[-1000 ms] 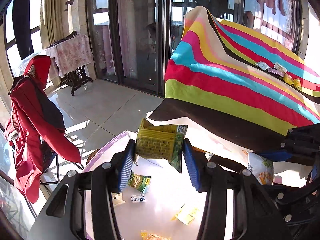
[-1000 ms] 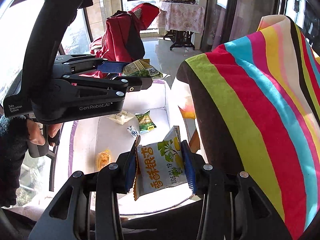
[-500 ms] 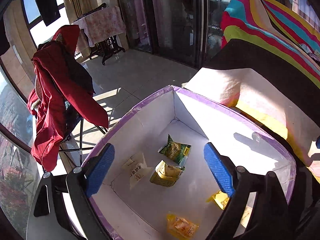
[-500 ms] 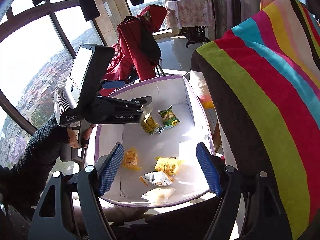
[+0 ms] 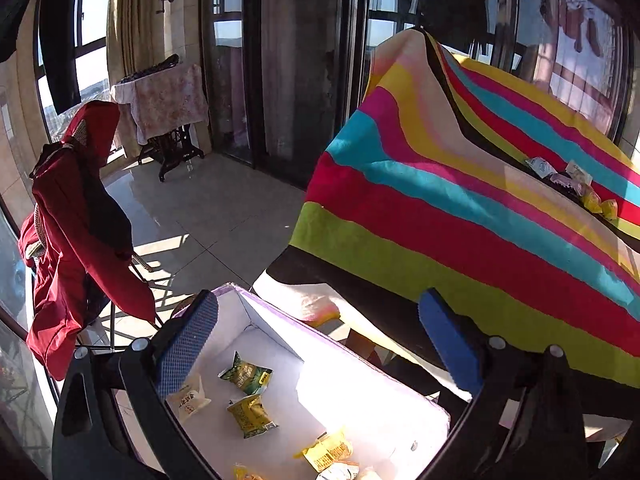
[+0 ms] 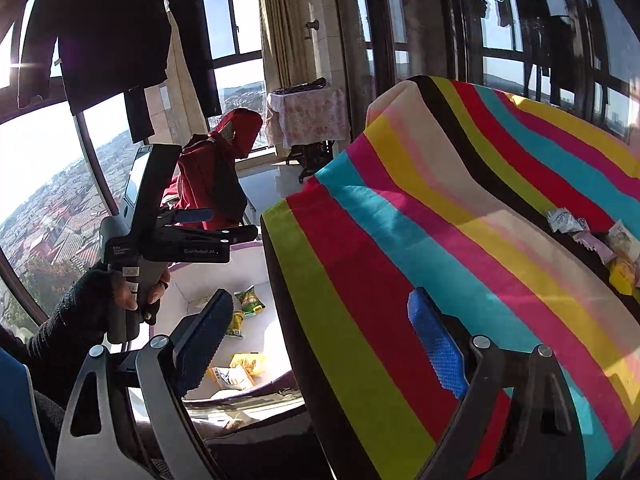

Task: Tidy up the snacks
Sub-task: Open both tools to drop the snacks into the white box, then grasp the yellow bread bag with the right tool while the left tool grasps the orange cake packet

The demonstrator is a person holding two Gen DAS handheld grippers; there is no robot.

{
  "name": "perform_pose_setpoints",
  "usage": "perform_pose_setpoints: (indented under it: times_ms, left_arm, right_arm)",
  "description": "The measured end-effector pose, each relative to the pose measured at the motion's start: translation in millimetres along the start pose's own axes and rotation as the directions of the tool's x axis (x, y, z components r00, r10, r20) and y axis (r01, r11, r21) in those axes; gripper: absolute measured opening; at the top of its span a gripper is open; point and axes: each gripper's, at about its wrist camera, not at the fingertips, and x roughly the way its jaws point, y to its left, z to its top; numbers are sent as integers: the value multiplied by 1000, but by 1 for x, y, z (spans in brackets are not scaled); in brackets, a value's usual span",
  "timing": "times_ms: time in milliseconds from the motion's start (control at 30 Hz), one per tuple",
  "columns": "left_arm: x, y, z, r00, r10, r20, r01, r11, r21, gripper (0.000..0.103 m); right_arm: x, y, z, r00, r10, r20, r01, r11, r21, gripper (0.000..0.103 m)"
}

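Several snack packets [image 5: 245, 373] lying in white box [image 5: 360, 364], below and between left tongs [image 5: 320, 344], both tongs gaping wide, holding nothing. Remaining snacks [image 6: 592, 240] waiting far right of right tongs [image 6: 324, 344] on striped cloth [image 6: 440, 240]. Risk, I think: fingers snagging cloth, dragging packets off.

left gripper [image 5: 318, 344] spread empty, right gripper [image 6: 320, 344] likewise

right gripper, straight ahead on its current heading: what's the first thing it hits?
Most likely the striped cloth draped over the table: it fills the gap between the open right gripper fingers. Depth is unclear; the snack pile lies further off, to the right.
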Motion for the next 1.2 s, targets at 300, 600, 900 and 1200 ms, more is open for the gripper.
perform_pose_setpoints:
  times_ms: [300,600,900,1200]
  left_arm:
    - [31,-183,60,932,-351,-88,362,889,281,101]
    - [131,-307,96,894,-403,-196,442,866,234,101]
    - [164,-282,101,837,-503,-216,522,852,38,101]
    - [165,-286,100,840,-498,-218,519,854,49,101]
  right_arm:
    - [-24,-197,-43,944,-300,-138,330,834,443,87]
    - [-14,-290,-27,849,-453,-274,527,770,359,87]
    - [-57,-385,-48,813,-529,-245,545,539,642,87]
    - [-36,-424,-38,862,-470,-189,411,433,802,88]
